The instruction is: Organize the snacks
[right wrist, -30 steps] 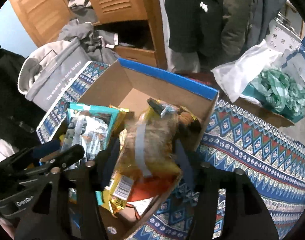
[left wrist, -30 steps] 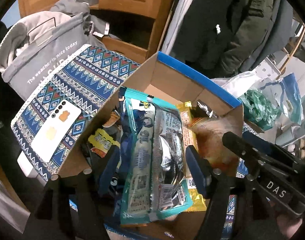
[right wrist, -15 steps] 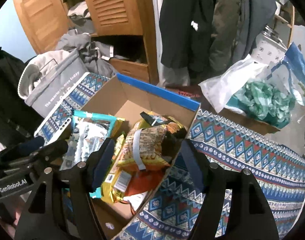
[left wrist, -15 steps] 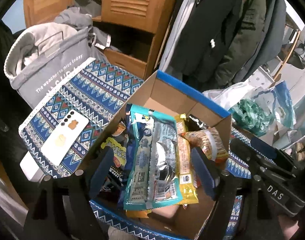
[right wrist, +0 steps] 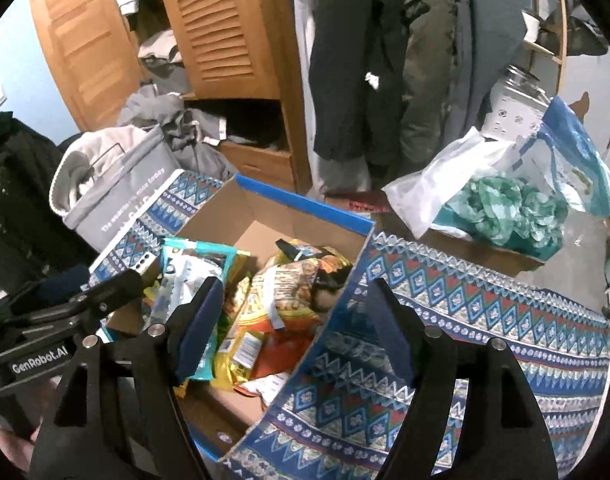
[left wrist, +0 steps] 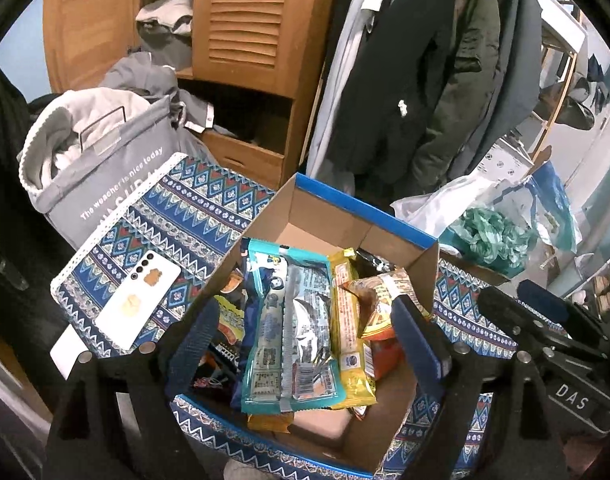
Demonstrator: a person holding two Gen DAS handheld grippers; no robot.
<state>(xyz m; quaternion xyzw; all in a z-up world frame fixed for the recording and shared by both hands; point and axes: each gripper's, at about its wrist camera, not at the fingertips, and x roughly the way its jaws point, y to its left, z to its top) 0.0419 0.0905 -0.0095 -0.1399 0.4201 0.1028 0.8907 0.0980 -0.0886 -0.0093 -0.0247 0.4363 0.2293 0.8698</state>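
An open cardboard box (left wrist: 313, 216) with a blue rim stands on a patterned cloth and holds several snack packs. A teal and silver pack (left wrist: 293, 328) lies on top, a yellow bar pack (left wrist: 349, 332) beside it, and an orange-yellow bag (left wrist: 381, 300) to their right. My left gripper (left wrist: 305, 344) is open and empty above the box. My right gripper (right wrist: 293, 328) is open and empty over the box's right wall (right wrist: 325, 320). The orange-yellow bag (right wrist: 281, 292) and the teal pack (right wrist: 193, 268) lie in the box below it.
A white phone (left wrist: 139, 306) lies on the patterned cloth (left wrist: 177, 216) left of the box. A grey laundry bag (left wrist: 101, 160) stands beyond it. A plastic bag with green contents (right wrist: 501, 204) sits at the back right. A wooden wardrobe and hanging coats stand behind.
Both grippers have opened and let go of their packs, the teal pack and the orange-yellow bag, which now lie in the box. Both grippers have pulled back and up.
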